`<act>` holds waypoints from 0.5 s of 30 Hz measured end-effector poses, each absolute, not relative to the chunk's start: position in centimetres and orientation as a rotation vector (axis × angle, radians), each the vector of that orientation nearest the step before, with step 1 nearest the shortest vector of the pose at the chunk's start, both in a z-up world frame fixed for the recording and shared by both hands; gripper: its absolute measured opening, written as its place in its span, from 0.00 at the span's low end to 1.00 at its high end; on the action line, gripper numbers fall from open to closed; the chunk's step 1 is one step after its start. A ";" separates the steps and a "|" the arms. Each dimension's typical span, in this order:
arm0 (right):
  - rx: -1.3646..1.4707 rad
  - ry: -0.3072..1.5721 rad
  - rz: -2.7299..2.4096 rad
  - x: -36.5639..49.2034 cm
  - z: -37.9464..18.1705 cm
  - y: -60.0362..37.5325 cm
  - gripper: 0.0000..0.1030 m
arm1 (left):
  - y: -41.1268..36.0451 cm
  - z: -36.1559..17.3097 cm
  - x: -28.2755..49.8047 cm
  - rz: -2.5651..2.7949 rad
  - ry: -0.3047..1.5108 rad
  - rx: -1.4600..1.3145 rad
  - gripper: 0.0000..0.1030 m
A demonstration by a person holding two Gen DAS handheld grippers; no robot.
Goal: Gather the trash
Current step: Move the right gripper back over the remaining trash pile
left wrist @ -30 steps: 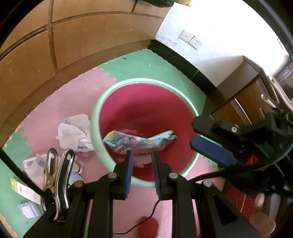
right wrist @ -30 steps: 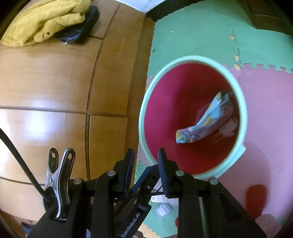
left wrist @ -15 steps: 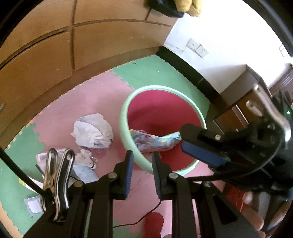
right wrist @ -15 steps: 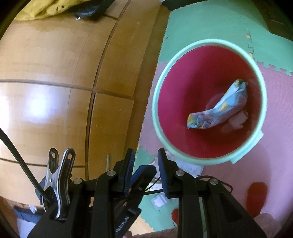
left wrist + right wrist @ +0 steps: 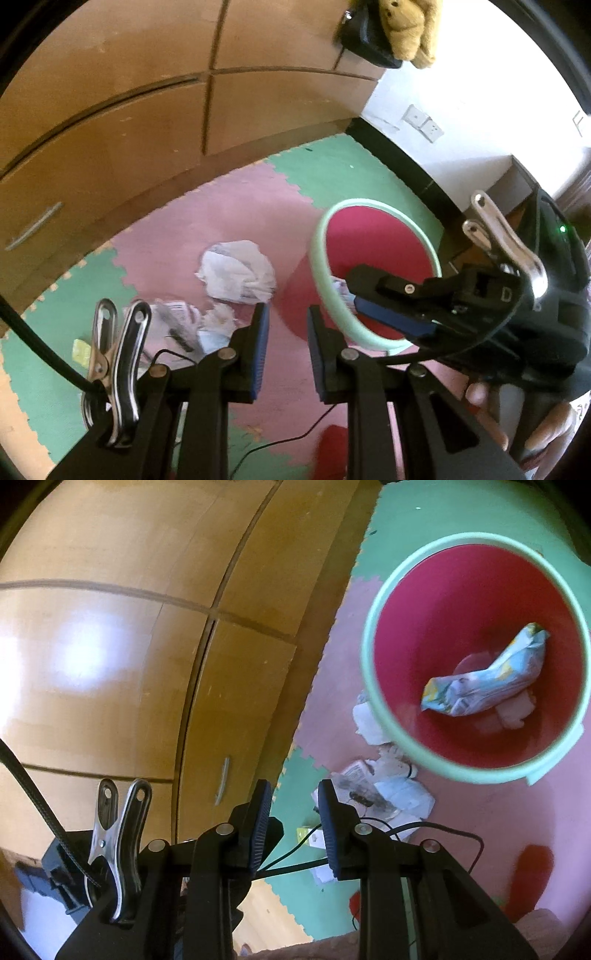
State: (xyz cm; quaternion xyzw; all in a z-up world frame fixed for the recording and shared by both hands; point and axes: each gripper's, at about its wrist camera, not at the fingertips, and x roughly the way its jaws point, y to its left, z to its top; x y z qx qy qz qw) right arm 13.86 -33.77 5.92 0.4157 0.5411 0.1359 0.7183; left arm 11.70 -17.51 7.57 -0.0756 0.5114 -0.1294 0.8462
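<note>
Right wrist view: red bin (image 5: 436, 602), upper right, holds a crumpled wrapper (image 5: 487, 679) and tissue (image 5: 513, 709). Both grippers' jaws spread, empty.

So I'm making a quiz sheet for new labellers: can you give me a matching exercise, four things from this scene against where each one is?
Things:
1. colourful wrapper
2. crumpled white bag
3. teddy bear
4. wall sockets

Places:
A. on the white wall
B. on top of the wooden cabinet
C. inside the red bin
D. on the pink mat beside the bin

Pairs: 1-C, 2-D, 3-B, 4-A
</note>
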 end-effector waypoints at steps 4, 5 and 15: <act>0.881 1.216 0.319 14.0 5.9 -31.7 0.27 | -14.4 8.1 11.2 -0.205 1.072 -0.189 0.19; 0.869 1.223 0.326 14.1 5.8 -30.9 0.27 | -13.6 8.2 11.0 -0.183 1.070 -0.189 0.19; 0.747 1.280 0.367 14.4 4.8 -25.0 0.27 | -5.0 6.7 10.0 0.037 1.095 -0.164 0.20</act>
